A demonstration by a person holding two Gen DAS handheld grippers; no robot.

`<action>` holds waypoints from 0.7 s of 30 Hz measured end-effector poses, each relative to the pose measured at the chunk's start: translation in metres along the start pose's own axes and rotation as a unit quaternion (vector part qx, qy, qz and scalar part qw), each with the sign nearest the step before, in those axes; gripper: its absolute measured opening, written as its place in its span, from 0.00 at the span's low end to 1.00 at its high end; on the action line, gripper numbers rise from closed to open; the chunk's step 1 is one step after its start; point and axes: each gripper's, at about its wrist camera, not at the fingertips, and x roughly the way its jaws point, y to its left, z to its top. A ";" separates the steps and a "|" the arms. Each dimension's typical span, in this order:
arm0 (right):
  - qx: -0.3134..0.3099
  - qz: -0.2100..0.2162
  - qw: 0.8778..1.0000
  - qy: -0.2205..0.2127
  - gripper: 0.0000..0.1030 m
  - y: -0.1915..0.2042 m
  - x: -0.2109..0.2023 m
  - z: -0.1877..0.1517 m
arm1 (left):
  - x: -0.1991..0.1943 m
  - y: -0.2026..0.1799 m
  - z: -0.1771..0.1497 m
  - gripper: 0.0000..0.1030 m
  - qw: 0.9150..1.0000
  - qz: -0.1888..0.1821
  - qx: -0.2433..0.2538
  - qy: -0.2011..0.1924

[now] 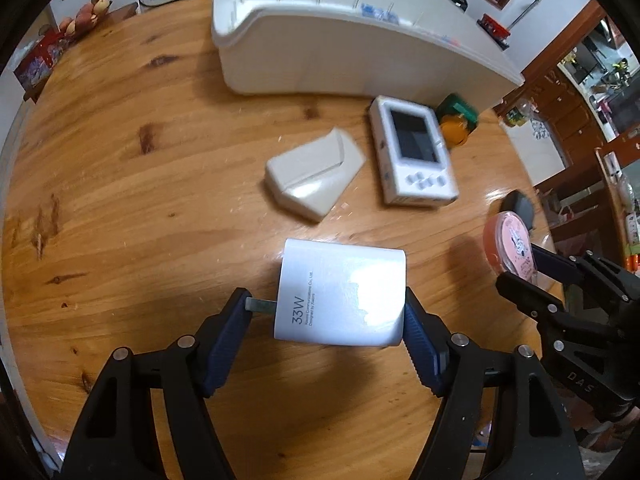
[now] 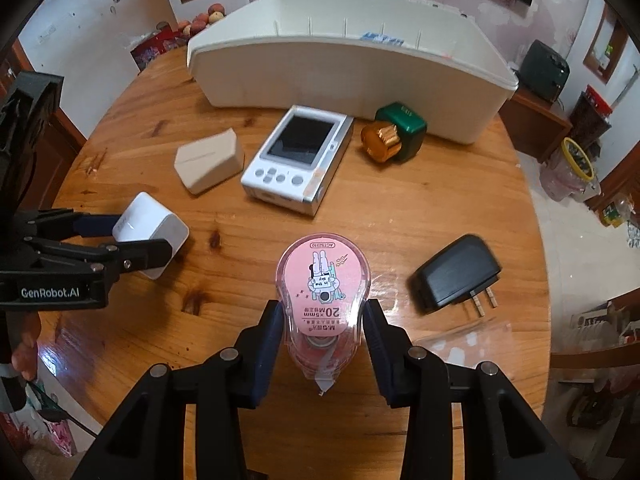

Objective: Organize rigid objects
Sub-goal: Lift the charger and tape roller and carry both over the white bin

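Note:
My left gripper (image 1: 326,306) is shut on a white 33W charger (image 1: 340,294), held above the round wooden table (image 1: 120,160); it also shows in the right wrist view (image 2: 150,232). My right gripper (image 2: 322,312) is shut on a pink correction tape dispenser (image 2: 322,288), also seen at the right of the left wrist view (image 1: 508,246). A long white storage bin (image 2: 348,68) stands at the table's far side. On the table lie a beige wedge-shaped box (image 2: 210,164), a white handheld device with a screen (image 2: 296,158), a green and amber object (image 2: 394,134) and a black charger (image 2: 456,274).
The bin (image 1: 360,40) holds a few small blue items. A clear plastic wrapper (image 2: 460,338) lies by the black charger. Fruit (image 2: 204,18) and a red box (image 2: 154,50) sit at the table's far left edge. Cabinets and floor lie beyond the right edge.

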 end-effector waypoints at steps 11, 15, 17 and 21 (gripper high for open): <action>0.006 -0.007 0.998 -0.054 0.40 -0.012 -0.047 0.017 | -0.069 -0.023 0.049 0.73 0.997 -0.042 -0.016 -0.064; 0.008 -0.014 0.998 -0.066 0.40 -0.023 -0.062 0.035 | -0.085 -0.027 0.083 0.73 0.994 -0.064 -0.025 -0.087; 0.004 -0.020 0.997 -0.077 0.40 -0.027 -0.072 0.047 | -0.089 -0.031 0.100 0.73 0.993 -0.068 -0.024 -0.097; -0.007 -0.034 0.994 -0.103 0.40 -0.034 -0.092 0.079 | -0.097 -0.045 0.139 0.73 0.991 -0.076 -0.011 -0.114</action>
